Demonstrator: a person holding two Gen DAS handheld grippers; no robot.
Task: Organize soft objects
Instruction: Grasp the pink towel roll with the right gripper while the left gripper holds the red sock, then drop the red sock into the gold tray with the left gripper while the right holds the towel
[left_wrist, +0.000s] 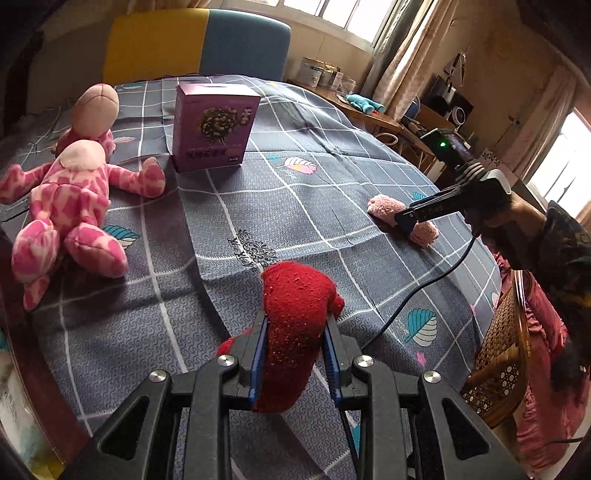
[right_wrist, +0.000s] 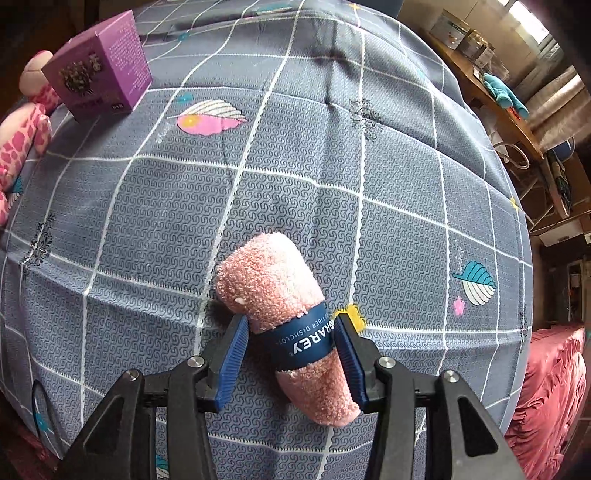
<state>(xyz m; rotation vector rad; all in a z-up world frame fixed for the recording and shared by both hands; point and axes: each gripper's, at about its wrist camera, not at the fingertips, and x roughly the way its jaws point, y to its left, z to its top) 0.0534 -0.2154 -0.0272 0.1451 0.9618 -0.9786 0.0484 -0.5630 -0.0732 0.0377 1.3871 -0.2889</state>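
While both tools are engaged, the holdings stand as follows. Item one: red soft toy (left_wrist: 295, 325), pinched between the nearly closed jaws of the left gripper (left_wrist: 295, 332) and held clear above the bed (left_wrist: 229, 206); the grip falls across its plush middle, which squashes enough to hold without slipping. Item two: rolled pink dishcloth (right_wrist: 284, 325) with a dark blue paper band, lying on the grey checked bed cover near the right-hand edge. The right gripper (right_wrist: 291, 354) points steeply down over it with jaws part open, one pad at each side of the band; the right pad looks to touch the band, the left stands just off the roll, so nothing is held yet. The band is likely the chosen spot because it keeps the roll from unwinding. Item three: pink spotted plush animal (left_wrist: 70, 206), lying at the far left of the bed, untouched. Item four: purple carton (left_wrist: 212, 127), upright just beside the plush, probably a marker for the gathering place. Judgement: sorting is at an early stage, with the toy in transit and the dishcloth awaiting a squeeze.
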